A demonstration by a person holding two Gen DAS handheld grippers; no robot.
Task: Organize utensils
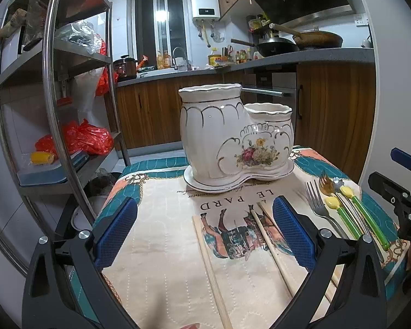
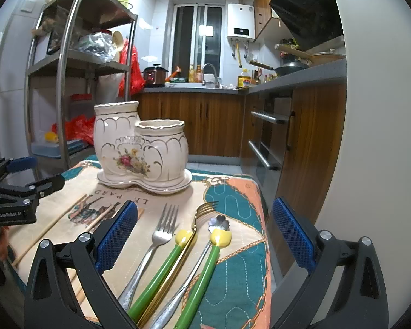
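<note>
A white two-cup ceramic utensil holder (image 1: 234, 137) (image 2: 141, 148) stands on its saucer at the far side of the cloth-covered table (image 1: 156, 246). Wooden chopsticks (image 1: 209, 268) (image 2: 50, 227) lie loose on the cloth between my left gripper's fingers. My left gripper (image 1: 204, 231) is open and empty above them. A silver fork (image 2: 150, 249), a gold fork (image 2: 189, 235) and two green-handled utensils with yellow tulip ends (image 2: 202, 271) lie side by side under my right gripper (image 2: 204, 231), which is open and empty. These utensils also show in the left wrist view (image 1: 339, 211).
A metal shelf rack (image 1: 60, 104) with red bags stands left of the table. Kitchen counter and wooden cabinets (image 1: 328, 104) run behind and to the right. The right gripper (image 1: 402, 192) shows at the right edge; the left gripper (image 2: 13, 189) at the left edge.
</note>
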